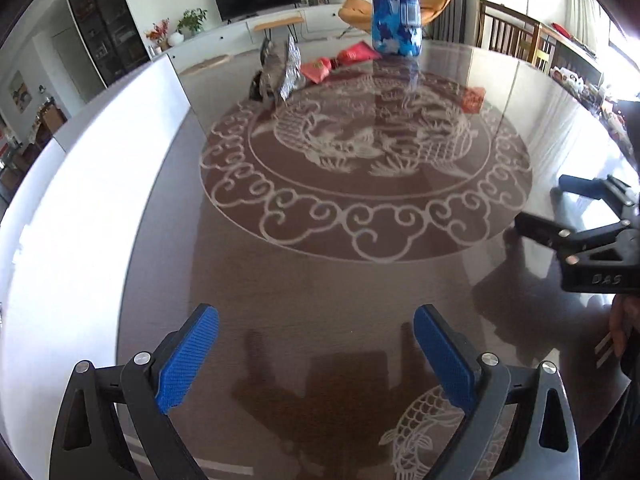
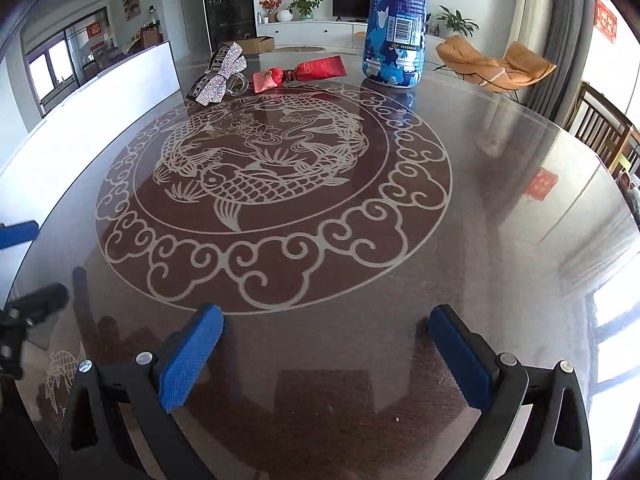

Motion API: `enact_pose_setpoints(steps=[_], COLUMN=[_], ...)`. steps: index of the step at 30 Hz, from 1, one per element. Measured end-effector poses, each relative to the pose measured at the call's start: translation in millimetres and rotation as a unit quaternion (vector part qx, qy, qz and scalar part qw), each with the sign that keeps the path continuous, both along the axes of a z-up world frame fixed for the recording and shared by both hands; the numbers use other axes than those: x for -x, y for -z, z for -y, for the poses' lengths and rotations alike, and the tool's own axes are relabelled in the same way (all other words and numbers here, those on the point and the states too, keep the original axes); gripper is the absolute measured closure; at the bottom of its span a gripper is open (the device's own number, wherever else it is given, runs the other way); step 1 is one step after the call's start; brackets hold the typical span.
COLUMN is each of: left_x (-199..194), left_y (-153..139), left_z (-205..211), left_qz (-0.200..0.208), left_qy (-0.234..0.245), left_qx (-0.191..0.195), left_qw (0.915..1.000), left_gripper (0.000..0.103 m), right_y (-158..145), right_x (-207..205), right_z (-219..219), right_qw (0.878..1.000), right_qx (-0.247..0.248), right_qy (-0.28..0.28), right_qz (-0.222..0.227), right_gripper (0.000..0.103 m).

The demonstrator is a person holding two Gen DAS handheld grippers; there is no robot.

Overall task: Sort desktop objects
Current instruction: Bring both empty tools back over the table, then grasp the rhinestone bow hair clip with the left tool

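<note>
The right gripper [image 1: 538,210] body reads "DAS".

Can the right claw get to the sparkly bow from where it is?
Probably yes. The right claw is open and empty, and only bare table lies between it and the sparkly bow at the far side. It would have to travel across first.

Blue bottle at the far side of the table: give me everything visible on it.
The blue bottle stands upright on the far part of the glass tabletop, its top cut off by the frame in both views. It looks like plastic wrapped in a blue, white and navy camouflage-style label with a barcode and small print. The base is lobed and mirrored in the glass. Nothing touches it; the red sachet lies just to its left, apart. Both grippers are open and far from it.
</note>
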State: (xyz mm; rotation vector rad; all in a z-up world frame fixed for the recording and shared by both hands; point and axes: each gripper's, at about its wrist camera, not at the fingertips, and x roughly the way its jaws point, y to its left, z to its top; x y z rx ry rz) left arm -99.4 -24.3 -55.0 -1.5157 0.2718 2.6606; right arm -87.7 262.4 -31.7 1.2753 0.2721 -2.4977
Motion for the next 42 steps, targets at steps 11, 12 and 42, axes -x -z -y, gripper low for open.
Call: enact_pose_setpoints(steps=[11, 12, 42], left_x=[55.6, 64.2, 292.6], left_y=[8.3, 8.2, 6.0], left_z=[15.4, 16.2, 27.3], left_qz=[-0.017, -0.017, -0.012], left_qy=[0.008, 0.012, 0.011], left_qx=[-0.057, -0.057, -0.058], left_qw=[0.9982, 0.9981, 0.9982], left_gripper=[0.0, 0.0, 0.0], right_y=[-0.2, -0.1, 0.3], right_x=[0.2, 0.2, 0.5], right_z=[0.8, 0.8, 0.4], right_qw=[1.0, 1.0, 1.0], right_qx=[-0.001, -0.001, -0.001], right_qy=[-0.001, -0.001, -0.002], right_qz=[0.0, 0.0, 0.0], right_gripper=[0.0, 0.0, 0.0])
